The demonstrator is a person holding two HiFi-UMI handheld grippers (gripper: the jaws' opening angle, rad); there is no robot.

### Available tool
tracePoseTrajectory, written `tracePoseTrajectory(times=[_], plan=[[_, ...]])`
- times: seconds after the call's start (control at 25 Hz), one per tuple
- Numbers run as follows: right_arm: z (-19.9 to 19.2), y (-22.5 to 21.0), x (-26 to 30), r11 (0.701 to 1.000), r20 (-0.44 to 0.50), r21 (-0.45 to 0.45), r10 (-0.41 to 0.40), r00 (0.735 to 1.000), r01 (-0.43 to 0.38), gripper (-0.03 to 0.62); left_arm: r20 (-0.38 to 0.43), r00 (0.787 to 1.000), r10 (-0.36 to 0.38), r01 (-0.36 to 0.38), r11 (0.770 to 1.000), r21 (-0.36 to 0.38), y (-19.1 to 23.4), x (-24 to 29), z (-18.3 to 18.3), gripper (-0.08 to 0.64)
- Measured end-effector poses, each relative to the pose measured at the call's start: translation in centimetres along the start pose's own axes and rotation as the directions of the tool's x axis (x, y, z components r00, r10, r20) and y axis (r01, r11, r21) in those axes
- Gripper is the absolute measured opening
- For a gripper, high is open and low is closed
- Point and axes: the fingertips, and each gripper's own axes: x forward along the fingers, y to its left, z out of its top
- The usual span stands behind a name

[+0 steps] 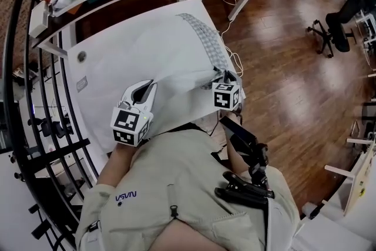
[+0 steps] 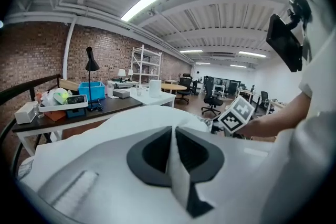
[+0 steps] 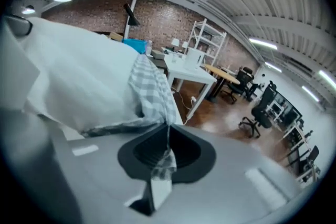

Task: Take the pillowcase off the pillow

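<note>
Wood flooring is bordering the white table, where the pillow is lying, not yet uncovered. Left gripper is pinching the white pillowcase; right gripper is pinching the checked edge. Risk: thin folds slipping free, or pillow dragging along, under uneven pulling.

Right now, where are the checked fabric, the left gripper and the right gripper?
checked fabric (image 1: 205, 38): head view, middle of the strip.
left gripper (image 2: 173, 136): left gripper view, between its fingertips, shut on white fabric (image 2: 142, 117).
right gripper (image 3: 168, 136): right gripper view, between its fingertips, shut on checked fabric.
</note>
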Motion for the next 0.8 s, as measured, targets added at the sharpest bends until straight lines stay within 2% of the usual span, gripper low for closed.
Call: tracePoseTrajectory(times=[0.12, 0.24, 0.32, 0.4, 0.48, 0.52, 0.64, 0.72, 0.8], plan=[[-3.7, -1.4, 3.2, 1.000, -0.104, -0.019, -0.025, 0.994, 0.023, 0.018, -0.006, 1.000, 0.018, -0.018, 1.000, -0.010, 0.7, -0.4, -0.8, 0.017], [-5.3, -0.8, 5.0, 0.998, -0.142, -0.015, 0.056, 0.988, -0.058, 0.018, -0.036, 0.999, -0.004, 0.003, 1.000, -0.009, 0.2, -0.2, -1.9, 0.020], [-5.2, -0.4, 5.1, 0.995, -0.138, -0.001, 0.102, 0.985, -0.103, 0.022, -0.073, 0.996, -0.048, 0.047, 0.999, -0.007, -0.8, 0.2, -2.9, 0.032], [-4.7, -0.3, 4.3, 0.991, -0.119, 0.034, 0.134, 0.984, -0.131, 0.038, -0.091, 0.990, -0.110, 0.110, 0.994, -0.008, -2.3, 0.2, -3.1, 0.084], [-3.7, -0.7, 2.8, 0.985, -0.068, 0.082, 0.157, 0.985, -0.151, 0.087, -0.052, 0.985, -0.162, 0.162, 0.987, -0.010, -3.8, -0.6, -1.5, 0.142], [-2.8, -1.2, 1.9, 0.983, -0.025, 0.098, 0.157, 0.987, -0.154, 0.087, -0.011, 0.985, -0.170, 0.170, 0.985, -0.006, -4.0, -1.1, -0.1, 0.140], [1.4, -2.4, -0.3, 0.978, 0.126, 0.119, 0.157, 0.980, -0.172, 0.089, 0.086, 0.991, -0.102, 0.099, 0.994, 0.035, -2.1, -0.7, 3.7, 0.147], [4.6, -2.4, -0.9, 0.973, 0.207, 0.113, 0.176, 0.962, -0.203, 0.089, 0.089, 0.996, -0.026, 0.021, 0.998, 0.052, 0.6, 1.3, 4.4, 0.174], [7.4, -1.7, -0.8, 0.965, 0.257, 0.091, 0.216, 0.942, -0.246, 0.089, 0.050, 0.997, 0.056, -0.060, 0.996, 0.070, 3.7, 4.0, 4.1, 0.260]])
